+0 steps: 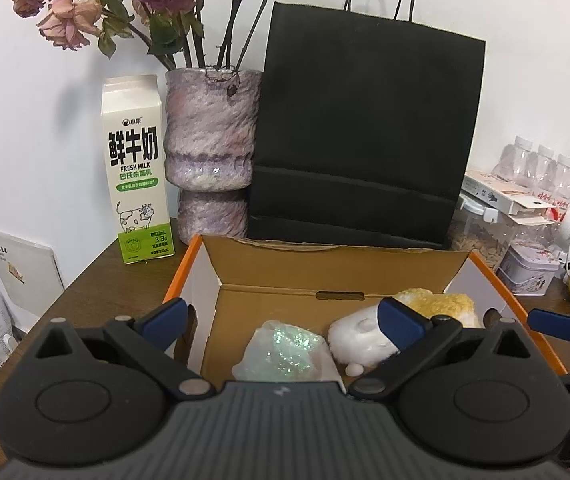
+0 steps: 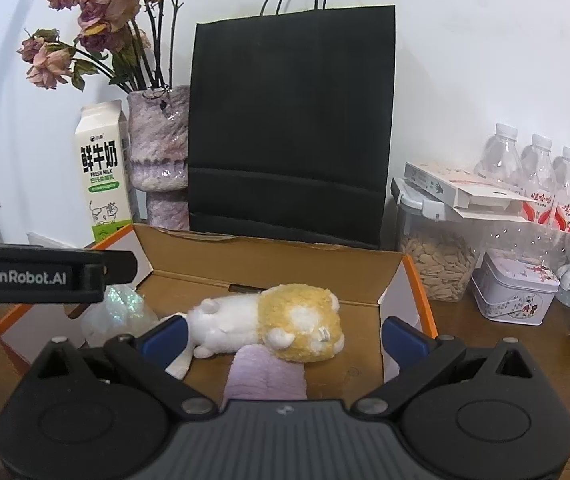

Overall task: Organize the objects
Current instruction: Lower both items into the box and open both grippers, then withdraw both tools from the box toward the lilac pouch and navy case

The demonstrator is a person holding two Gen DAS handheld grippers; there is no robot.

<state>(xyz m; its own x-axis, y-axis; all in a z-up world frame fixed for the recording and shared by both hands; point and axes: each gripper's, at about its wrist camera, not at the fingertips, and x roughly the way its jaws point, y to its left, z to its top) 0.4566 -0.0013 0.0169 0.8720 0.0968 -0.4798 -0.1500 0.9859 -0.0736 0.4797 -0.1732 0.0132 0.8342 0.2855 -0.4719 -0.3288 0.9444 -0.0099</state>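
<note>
An open brown cardboard box with orange edges (image 2: 269, 264) sits on the dark wooden counter (image 1: 97, 280), in front of a tall black paper bag (image 2: 291, 120); inside it lie a white-and-yellow plush toy (image 2: 277, 324), a lilac fuzzy cloth (image 2: 267, 376) touching the toy's near side, and a clear glittery plastic pouch (image 1: 285, 350) to the left; the left gripper (image 1: 289, 316) and the right gripper (image 2: 285, 334) both hover over the box, fingers spread wide, gripping nothing; a white milk carton (image 1: 137, 168) stands beside a mottled purple vase (image 1: 213, 148) holding dried roses.
</note>
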